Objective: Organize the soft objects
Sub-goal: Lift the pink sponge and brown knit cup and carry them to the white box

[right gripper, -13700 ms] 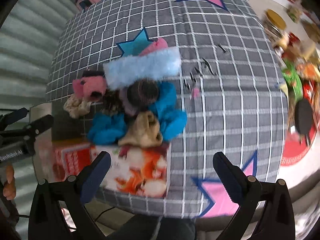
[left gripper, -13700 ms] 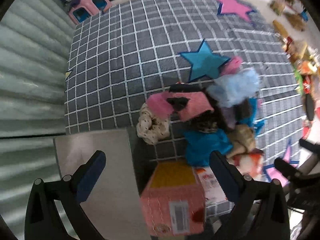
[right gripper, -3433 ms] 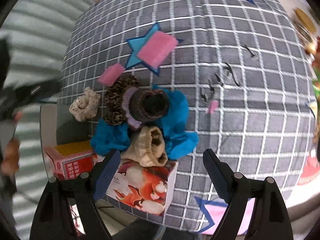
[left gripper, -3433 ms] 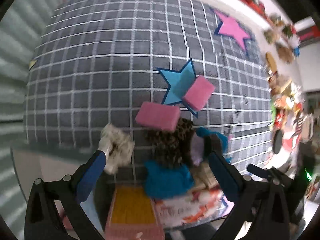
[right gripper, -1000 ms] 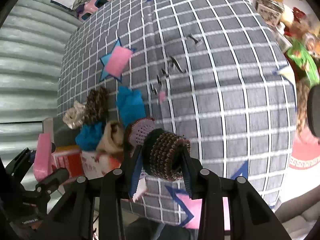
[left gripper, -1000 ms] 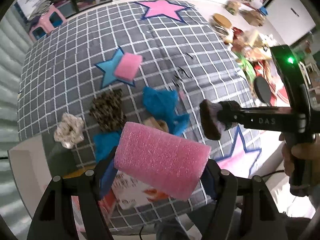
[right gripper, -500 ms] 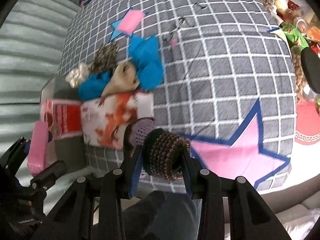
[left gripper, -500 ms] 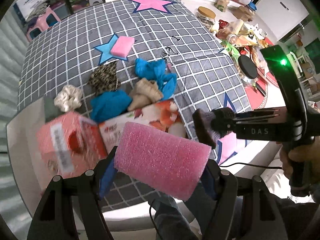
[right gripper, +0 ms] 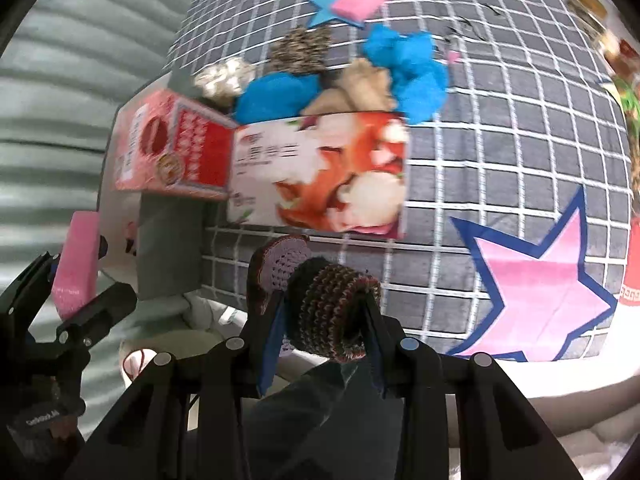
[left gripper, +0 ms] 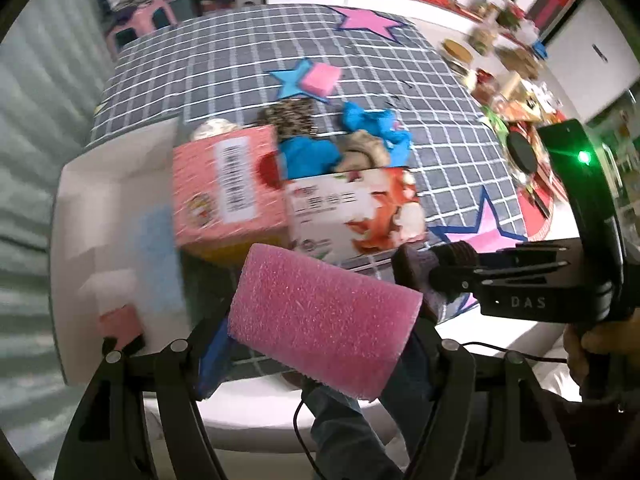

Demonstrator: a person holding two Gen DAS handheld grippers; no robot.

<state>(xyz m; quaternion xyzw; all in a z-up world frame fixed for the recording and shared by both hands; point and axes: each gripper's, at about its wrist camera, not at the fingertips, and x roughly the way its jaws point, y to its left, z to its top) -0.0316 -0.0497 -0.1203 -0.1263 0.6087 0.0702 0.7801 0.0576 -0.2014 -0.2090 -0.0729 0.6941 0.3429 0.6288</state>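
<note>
My left gripper (left gripper: 320,340) is shut on a pink foam sponge (left gripper: 324,320), which hangs over the table's near edge. Just left of it stands a white bin (left gripper: 76,184) holding a pale blue fluffy piece (left gripper: 156,256) and a small pink piece (left gripper: 120,322). My right gripper (right gripper: 324,320) is shut on a brown and purple knitted piece (right gripper: 328,304); it also shows at the right of the left wrist view. On the checked cloth lie a second pink sponge (left gripper: 320,80), a leopard scrunchie (left gripper: 292,118), blue cloths (left gripper: 372,124), a beige piece (left gripper: 364,148) and a cream scrunchie (left gripper: 210,128).
A pink carton (left gripper: 228,192) and an orange-printed tissue box (left gripper: 352,208) stand between the pile and the near edge. Jars and packets (left gripper: 500,76) crowd the table's right side. A hand (left gripper: 592,344) holds the right gripper. A pink stool (left gripper: 140,20) stands beyond the table.
Both grippers have drawn back from above the pile to the table's near edge, each keeping its load. The white bin has come into the left wrist view.
</note>
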